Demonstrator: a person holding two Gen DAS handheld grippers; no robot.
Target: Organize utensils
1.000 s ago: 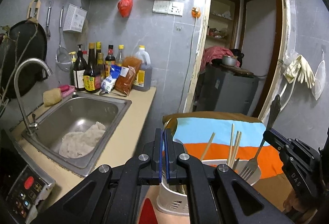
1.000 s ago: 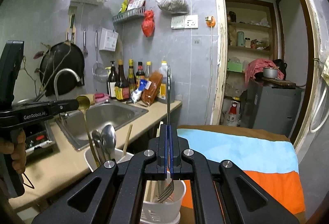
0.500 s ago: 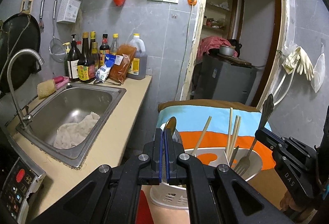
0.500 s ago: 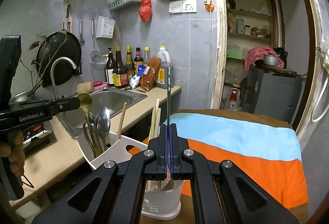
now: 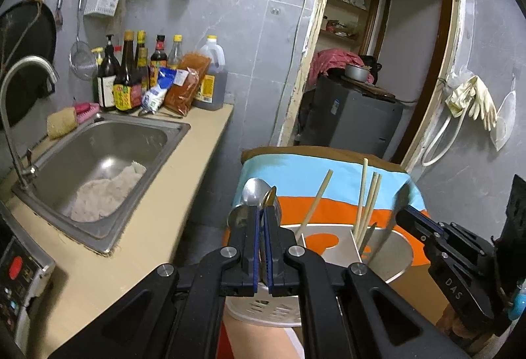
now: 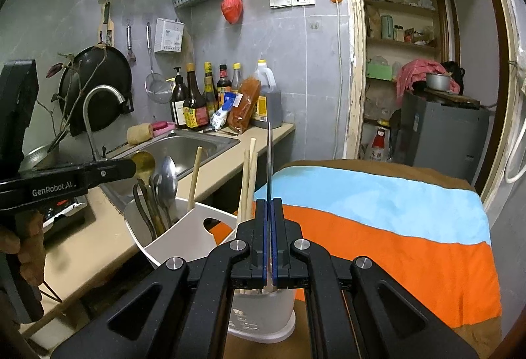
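A white divided utensil holder (image 5: 388, 263) (image 6: 184, 237) stands on a table with a striped cloth. My left gripper (image 5: 262, 217) is shut on a gold spoon (image 5: 268, 196) (image 6: 143, 163), lowered among silver spoons (image 5: 253, 191) (image 6: 167, 174) in one compartment. My right gripper (image 6: 269, 211) (image 5: 407, 214) is shut on a metal fork (image 6: 269, 161) whose handle points up; its tines are down inside the holder, hidden. Wooden chopsticks (image 5: 368, 197) (image 6: 248, 174) stand in the middle compartment.
The blue and orange cloth (image 6: 378, 214) covers the table. A counter with a steel sink (image 5: 98, 155), tap (image 5: 19, 89) and sauce bottles (image 5: 131, 76) lies to the left. A doorway with a grey cabinet (image 5: 355, 118) is behind.
Both grippers have moved down. The gold spoon and the fork have sunk deeper into the holder, which now sits closer under the grippers.
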